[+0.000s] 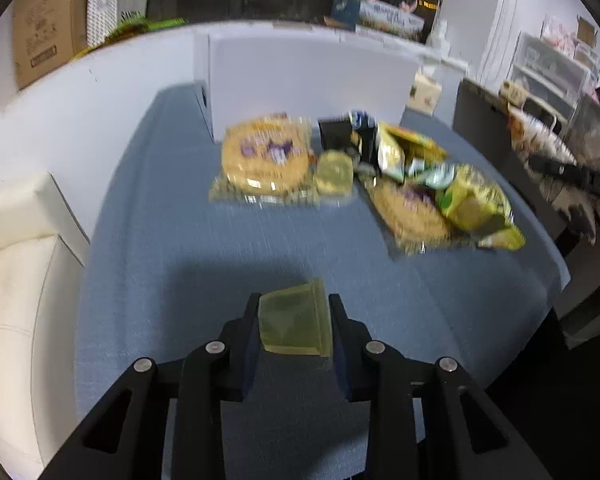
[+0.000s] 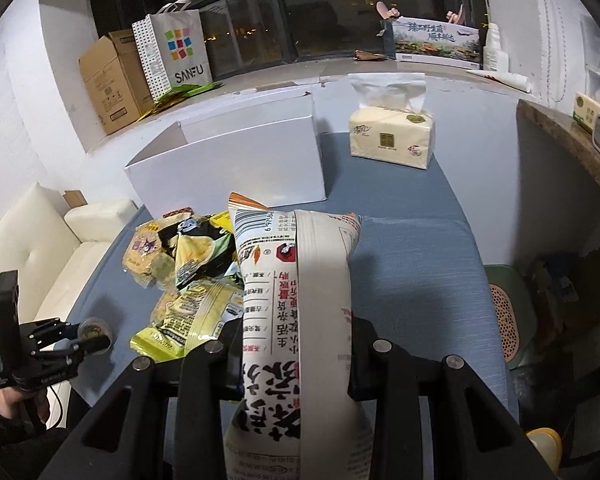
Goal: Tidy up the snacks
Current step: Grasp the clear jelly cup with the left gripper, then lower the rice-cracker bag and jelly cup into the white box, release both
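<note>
My left gripper (image 1: 294, 304) is shut on a small yellow-green jelly cup (image 1: 296, 324), its pads against both sides, low over the blue cloth table (image 1: 180, 240). The right wrist view shows that left gripper (image 2: 96, 336) at the far left with the cup (image 2: 92, 328). My right gripper (image 2: 296, 320) is shut on a tall white snack bag (image 2: 296, 264) with red print, held above the table. The snack pile holds a round cracker pack (image 1: 264, 156), another jelly cup (image 1: 334, 172) and yellow-green bags (image 1: 472, 204). Behind it stands an open white box (image 2: 236, 160).
A tissue pack (image 2: 392, 136) sits at the table's far right. A white sofa (image 1: 16, 280) borders the left side. A cardboard box (image 2: 112, 80) and a SANFU bag (image 2: 176, 48) stand on the window ledge. A green stool (image 2: 508, 308) and a stone counter (image 2: 560, 148) are on the right.
</note>
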